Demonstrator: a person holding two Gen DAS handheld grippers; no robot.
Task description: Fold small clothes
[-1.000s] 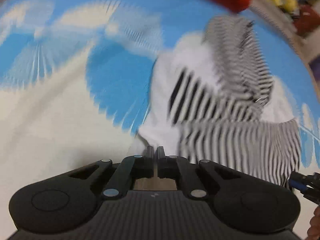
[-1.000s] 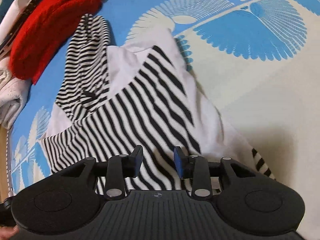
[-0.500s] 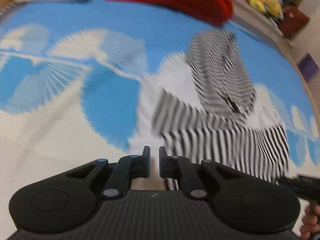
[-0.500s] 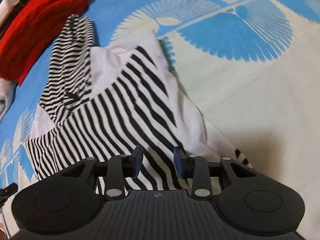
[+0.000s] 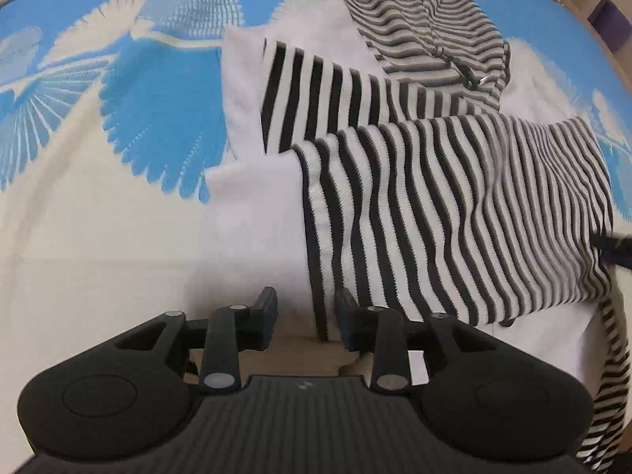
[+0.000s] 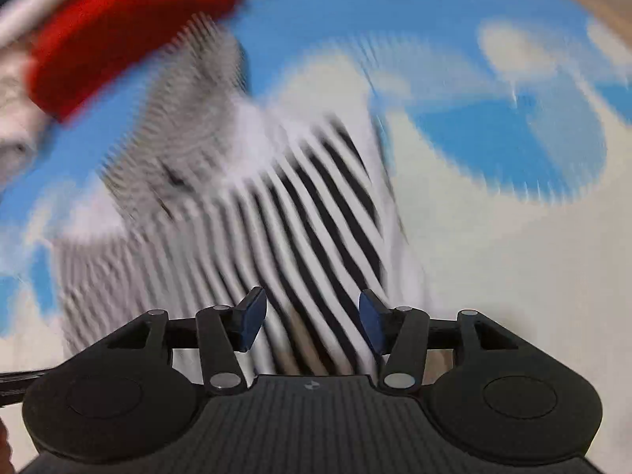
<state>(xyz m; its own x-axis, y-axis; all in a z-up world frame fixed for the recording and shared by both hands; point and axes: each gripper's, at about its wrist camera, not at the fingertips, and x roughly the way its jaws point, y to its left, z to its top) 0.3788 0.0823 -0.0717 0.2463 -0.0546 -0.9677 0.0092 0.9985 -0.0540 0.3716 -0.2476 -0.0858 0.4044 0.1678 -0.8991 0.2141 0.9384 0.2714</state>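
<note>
Black-and-white striped hoodie [image 5: 454, 205] lies at twelve o'clock before left gripper [image 5: 305, 316] and right gripper [image 6: 311, 322], both spread wide, empty.

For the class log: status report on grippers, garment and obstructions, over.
Left gripper open, empty. Right gripper open, empty. Black-and-white striped hooded top partly folded on blue-and-cream patterned cloth. Red knitted garment beyond hood, not obstructing.

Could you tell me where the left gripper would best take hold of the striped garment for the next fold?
Probably the near hem corner of the striped garment, where the folded striped edge runs down between the open fingers of the left gripper. Come in low from the near side: that edge lies flat and free on the bedspread.
</note>
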